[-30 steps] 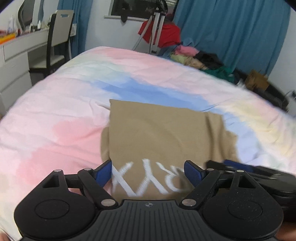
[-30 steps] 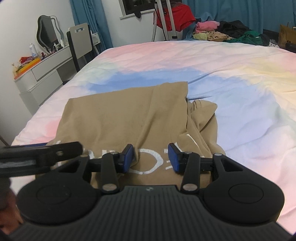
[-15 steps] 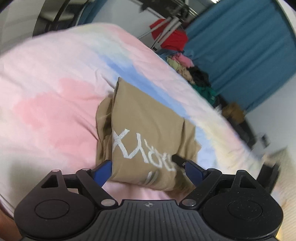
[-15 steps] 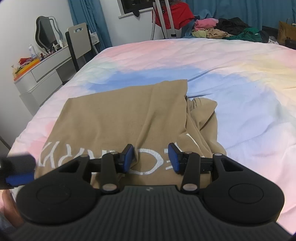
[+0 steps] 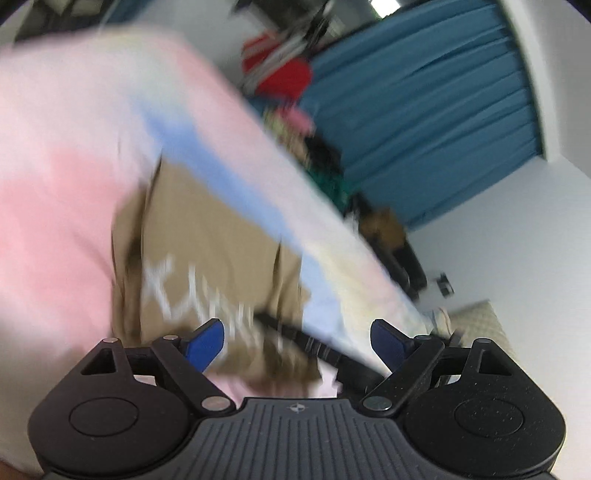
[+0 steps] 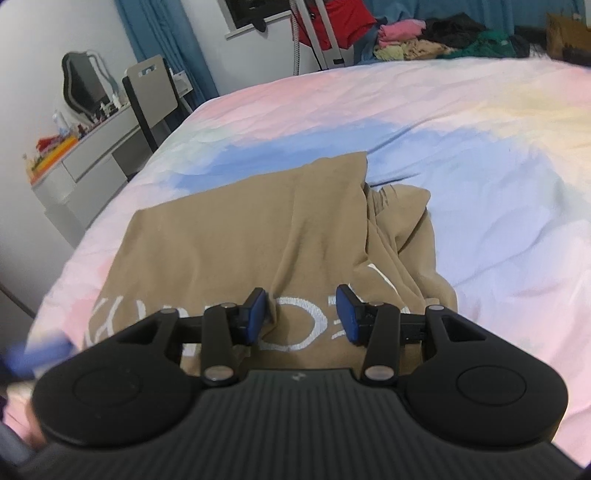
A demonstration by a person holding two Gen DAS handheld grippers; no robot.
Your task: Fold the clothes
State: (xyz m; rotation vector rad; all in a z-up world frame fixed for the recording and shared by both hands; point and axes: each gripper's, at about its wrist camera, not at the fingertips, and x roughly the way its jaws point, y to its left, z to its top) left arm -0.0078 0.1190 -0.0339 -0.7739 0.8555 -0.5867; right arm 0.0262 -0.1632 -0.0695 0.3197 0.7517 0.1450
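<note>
A tan garment with white lettering (image 6: 258, 229) lies folded on the pastel bedspread (image 6: 480, 155); its right side is bunched in loose folds. It also shows, blurred, in the left wrist view (image 5: 207, 236). My right gripper (image 6: 301, 314) is open and empty, just above the garment's near edge over the lettering. My left gripper (image 5: 297, 339) is wide open and empty, tilted, above the garment's near left edge. The right gripper's dark arm (image 5: 314, 343) crosses the left wrist view. A blue pad of the left gripper (image 6: 37, 354) shows at the far left of the right wrist view.
A pile of clothes (image 6: 436, 44) lies at the bed's far end by blue curtains (image 5: 424, 110). A tripod with red cloth (image 6: 332, 26) stands behind. A grey chair (image 6: 151, 92) and dresser with mirror (image 6: 81, 147) stand left of the bed.
My left gripper has pulled back and tilted sharply, so its view is rotated and blurred. My right gripper has stayed almost still over the garment, still open.
</note>
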